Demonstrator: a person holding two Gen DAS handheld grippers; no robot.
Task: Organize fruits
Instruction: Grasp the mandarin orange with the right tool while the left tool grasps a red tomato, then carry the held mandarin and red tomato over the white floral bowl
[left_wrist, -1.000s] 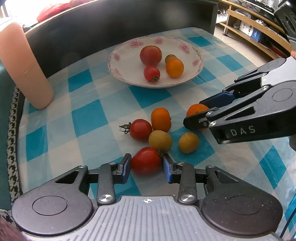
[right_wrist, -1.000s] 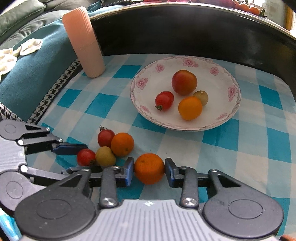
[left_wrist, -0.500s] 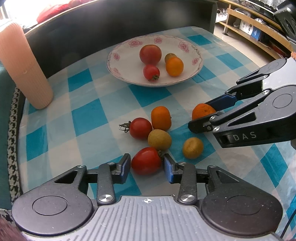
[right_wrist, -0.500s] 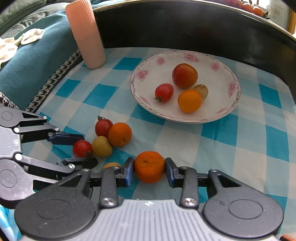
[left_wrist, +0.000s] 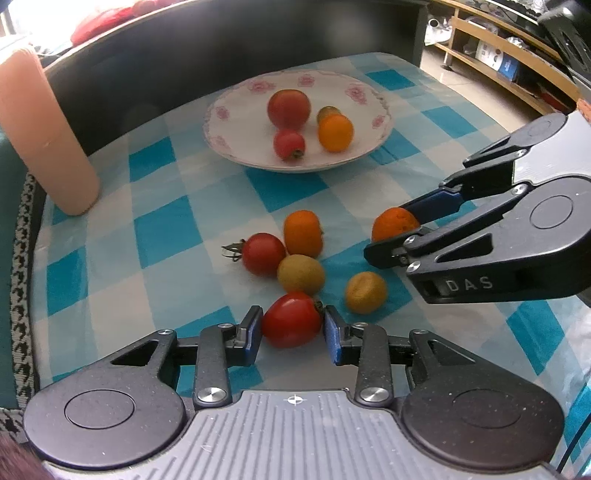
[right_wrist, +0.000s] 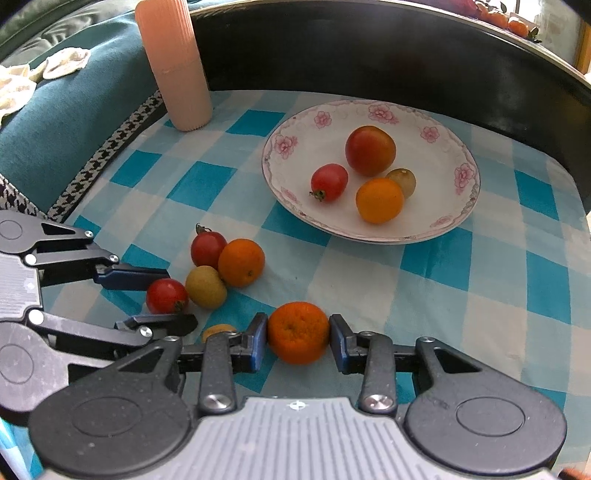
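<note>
- Presently, the left gripper (left_wrist: 291, 328) has its jaws closing on a red tomato (left_wrist: 291, 319); both blue pads appear to touch its sides, and the tomato sits low on the table (left_wrist: 166, 236), so I judge the grip is being firmed up before a lift.
- The right gripper (right_wrist: 297, 338) holds an orange mandarin (right_wrist: 297, 332) between its pads at a narrow setting, also near the cloth.
- Both grippers point steeply down at the loose fruit, which suits a pinch across each fruit's widest part.
- Just beyond the left gripper lie a yellow-green fruit (left_wrist: 301, 274), a stemmed tomato (left_wrist: 263, 254) and a second mandarin (left_wrist: 303, 233), touching one another; a small yellow fruit (left_wrist: 365, 292) lies between the two grippers.
- The yellow-green fruit sits just beside the gripped tomato and could be nudged on lifting.
- The flowered plate (left_wrist: 229, 122), farther back, already carries four fruits, with bare space at its near side; it is the likely destination.
- A pink ribbed cup (left_wrist: 44, 140) stands well off to the left, out of the path.
</note>
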